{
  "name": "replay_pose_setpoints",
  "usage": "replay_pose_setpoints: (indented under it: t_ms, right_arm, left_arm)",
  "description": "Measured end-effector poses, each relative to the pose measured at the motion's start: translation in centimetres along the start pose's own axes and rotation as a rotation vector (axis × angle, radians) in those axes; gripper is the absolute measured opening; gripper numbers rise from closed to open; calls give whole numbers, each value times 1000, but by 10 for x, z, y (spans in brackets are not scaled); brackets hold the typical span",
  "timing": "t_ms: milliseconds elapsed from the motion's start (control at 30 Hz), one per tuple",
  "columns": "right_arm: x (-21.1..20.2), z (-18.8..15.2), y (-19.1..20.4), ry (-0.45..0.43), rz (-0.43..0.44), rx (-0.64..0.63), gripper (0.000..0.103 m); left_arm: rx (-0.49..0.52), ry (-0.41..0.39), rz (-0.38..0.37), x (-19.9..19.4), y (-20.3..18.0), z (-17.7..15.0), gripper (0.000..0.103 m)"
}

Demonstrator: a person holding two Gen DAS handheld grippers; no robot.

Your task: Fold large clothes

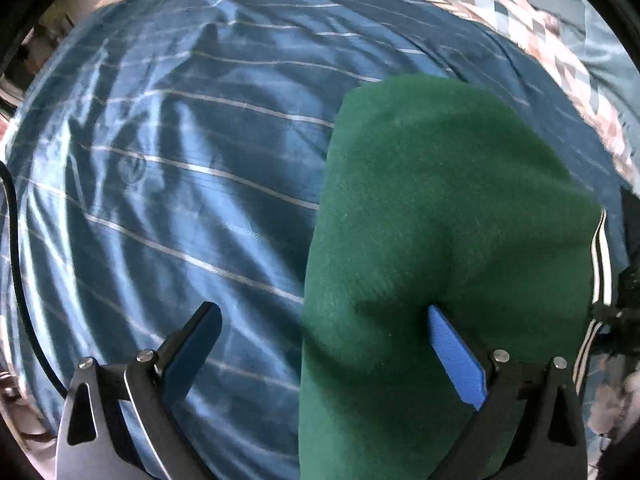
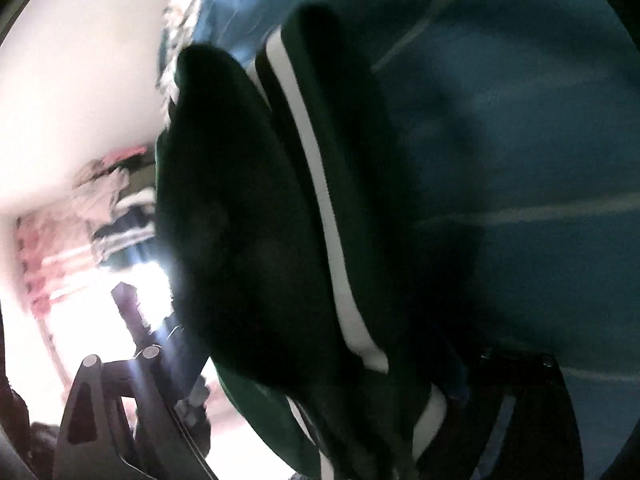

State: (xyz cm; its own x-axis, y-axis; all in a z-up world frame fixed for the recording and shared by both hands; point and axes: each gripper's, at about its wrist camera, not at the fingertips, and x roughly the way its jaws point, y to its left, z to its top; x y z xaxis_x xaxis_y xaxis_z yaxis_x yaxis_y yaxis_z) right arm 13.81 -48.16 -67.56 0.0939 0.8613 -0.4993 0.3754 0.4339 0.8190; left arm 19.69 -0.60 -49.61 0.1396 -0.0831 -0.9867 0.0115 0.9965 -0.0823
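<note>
A green garment [image 1: 440, 208] with white side stripes [image 1: 600, 264] lies folded lengthwise on the blue striped bedsheet [image 1: 180, 160]. My left gripper [image 1: 324, 312] is open just above it: its right finger [image 1: 456, 356] is over the green cloth, its left finger [image 1: 192, 348] is over the sheet. In the right wrist view the same garment [image 2: 260, 240] looks dark, with a white stripe [image 2: 320, 184], and hangs close over the lens. My right gripper [image 2: 320, 400] is mostly hidden by the cloth; the view is blurred, so I cannot tell how its jaws stand.
A checkered quilt [image 1: 540, 28] lies at the far edge of the bed. A black cable [image 1: 20, 264] runs along the left edge. In the right wrist view a bright wall [image 2: 80, 100] and a heap of clothes [image 2: 112, 200] show to the left.
</note>
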Motion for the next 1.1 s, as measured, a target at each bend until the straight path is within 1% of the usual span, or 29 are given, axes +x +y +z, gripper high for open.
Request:
replay_pose_setpoints:
  t_ms: [133, 233, 267, 300, 333, 367, 400, 433, 467, 533, 567, 600, 633, 700, 733, 767, 800, 867, 933, 1000, 1033, 1100]
  right_arm:
    - [19, 4, 5, 58, -5, -67, 99]
    - [28, 3, 15, 86, -9, -98, 98]
    - [28, 1, 18, 86, 8, -97, 98]
    - [24, -2, 19, 76, 80, -80, 97]
    - [21, -4, 21, 69, 142, -70, 94]
    - [15, -8, 24, 65, 231, -70, 89]
    - [12, -11, 24, 65, 268, -76, 86]
    - [11, -12, 22, 68, 259, -85, 84]
    - [11, -11, 16, 60, 209, -89, 84]
    - [16, -8, -5, 35, 106, -40, 85]
    - [22, -6, -15, 38, 99, -13, 85]
    - [25, -6, -15, 30, 97, -17, 86]
    - [28, -6, -11, 32, 90, -29, 86]
    - [34, -9, 0, 34, 36, -69, 86]
    - [35, -11, 4, 19, 31, -73, 83]
    - [35, -13, 7, 0, 32, -75, 74]
    - [34, -15, 7, -13, 37, -74, 68]
    - [31, -20, 7, -33, 44, -49, 58]
    - [30, -27, 10, -50, 44, -45, 53]
    - [31, -34, 15, -71, 51, -32, 49]
    - [30, -38, 19, -76, 53, -35, 46]
    - [29, -45, 26, -97, 57, -29, 45]
  left_arm:
    - [13, -2, -84, 7, 11, 1, 103]
    - [-5, 10, -120, 7, 15, 2, 103]
    - [-10, 14, -128, 6, 17, 2, 103]
    - [-16, 18, -147, 4, 20, 1, 103]
    - [-25, 24, -195, 2, 22, 1, 103]
    - [-27, 30, -229, 1, 23, -2, 103]
    - [-29, 37, -266, 2, 24, -4, 103]
    - [-30, 49, -298, 6, 24, -4, 103]
    - [-30, 59, -315, 9, 23, -6, 103]
    - [-32, 81, -368, 19, 19, -8, 103]
    - [-37, 89, -398, 23, 18, -8, 103]
    - [-42, 95, -422, 25, 16, -8, 103]
    - [-42, 95, -439, 26, 14, -6, 103]
    - [-37, 75, -454, 24, 8, -3, 103]
    - [-38, 72, -443, 24, 6, 1, 103]
    - [-40, 65, -436, 23, 6, 3, 103]
    - [-47, 58, -443, 23, 7, 5, 103]
    - [-81, 38, -474, 22, 15, 5, 99]
    - [-87, 17, -481, 17, 19, 4, 91]
    - [-56, -6, -473, 8, 18, 3, 87]
    - [-40, -17, -471, 3, 18, 4, 86]
    - [-18, -30, -471, -4, 18, 6, 85]
